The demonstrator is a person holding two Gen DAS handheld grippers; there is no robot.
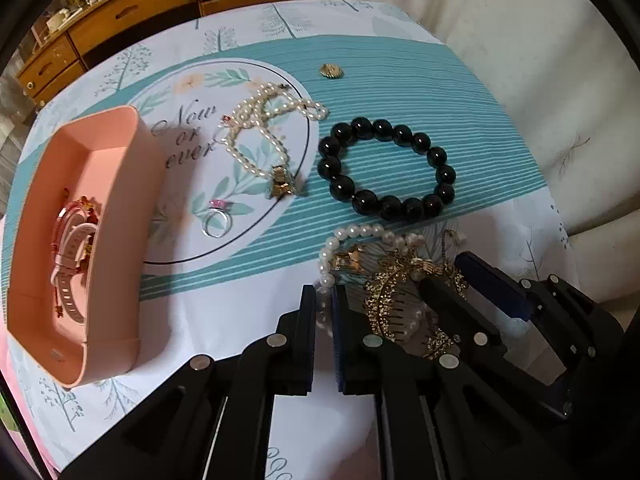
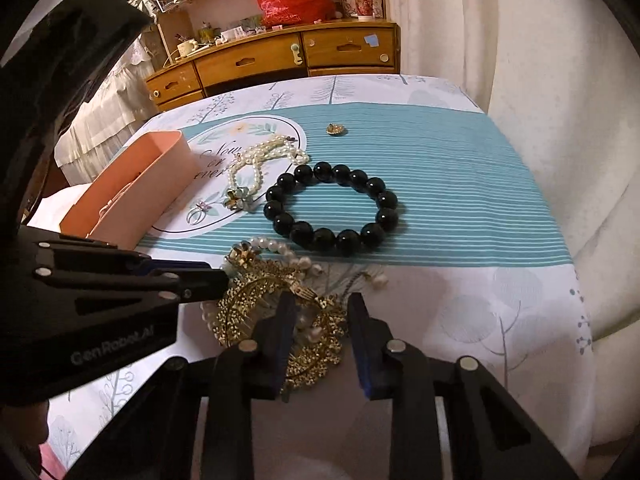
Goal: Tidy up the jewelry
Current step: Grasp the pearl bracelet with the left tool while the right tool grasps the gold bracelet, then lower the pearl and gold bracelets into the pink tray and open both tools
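Left gripper [image 1: 325,300] is clamped on the pearl bracelet [image 1: 332,248]; the pink box [image 1: 120,240] lies at 10 o'clock. Right gripper [image 2: 322,312] straddles the gold comb [image 2: 256,304], grip uncertain.

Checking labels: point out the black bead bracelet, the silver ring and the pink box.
black bead bracelet [image 1: 341,189], left wrist view, on a near-left bead
silver ring [image 1: 216,221], left wrist view, on its band
pink box [image 1: 148,184], left wrist view, on its outer wall

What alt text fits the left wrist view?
The left gripper is shut on a white pearl strand tangled with a gold hair comb; a black bead bracelet, pink-stone ring and pink box lie beyond.
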